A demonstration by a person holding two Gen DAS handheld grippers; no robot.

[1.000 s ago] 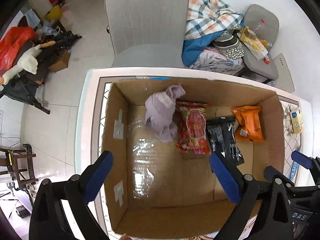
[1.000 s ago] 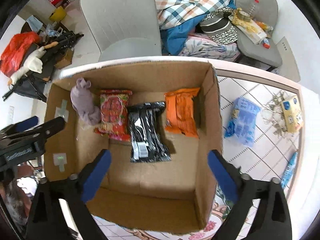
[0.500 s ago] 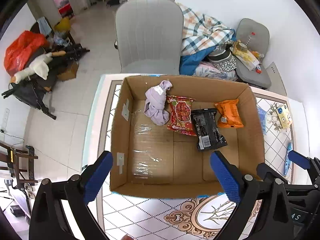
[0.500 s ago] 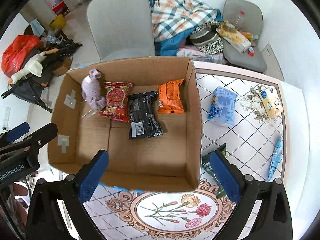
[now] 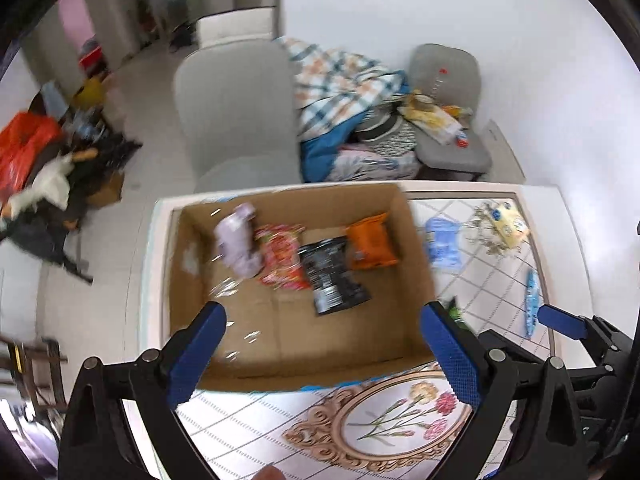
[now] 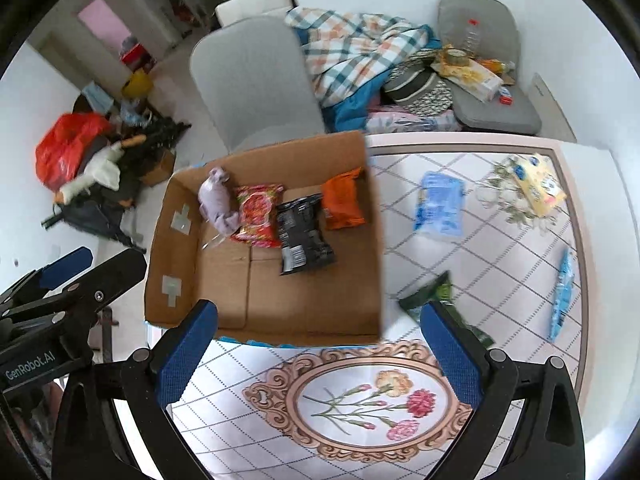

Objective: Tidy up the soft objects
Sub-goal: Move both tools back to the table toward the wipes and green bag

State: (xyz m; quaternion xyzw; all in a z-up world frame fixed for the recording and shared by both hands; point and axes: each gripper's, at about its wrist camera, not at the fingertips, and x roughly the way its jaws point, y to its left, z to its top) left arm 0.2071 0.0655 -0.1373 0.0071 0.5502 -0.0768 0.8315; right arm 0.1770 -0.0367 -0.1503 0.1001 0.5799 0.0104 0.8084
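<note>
- Only legible writing: "GenRobot.AI" on the body of the left gripper, seen at the left edge of the right wrist view. Packet labels are too blurred to read.
- Cardboard box sits on the tiled table; it is the landmark.
- Four items inside the box, in a row along its far wall: one lilac cloth bundle, one red snack packet, one black packet, one orange packet.
- Outside the box, to its right on the table: one light-blue pack, one yellow pack, one green packet, one slim blue wrapper.
- Left gripper: jaws spread wide, holding nothing, over the box's near edge.
- Right gripper: jaws spread wide, empty, over the near-right corner of the box.
</note>
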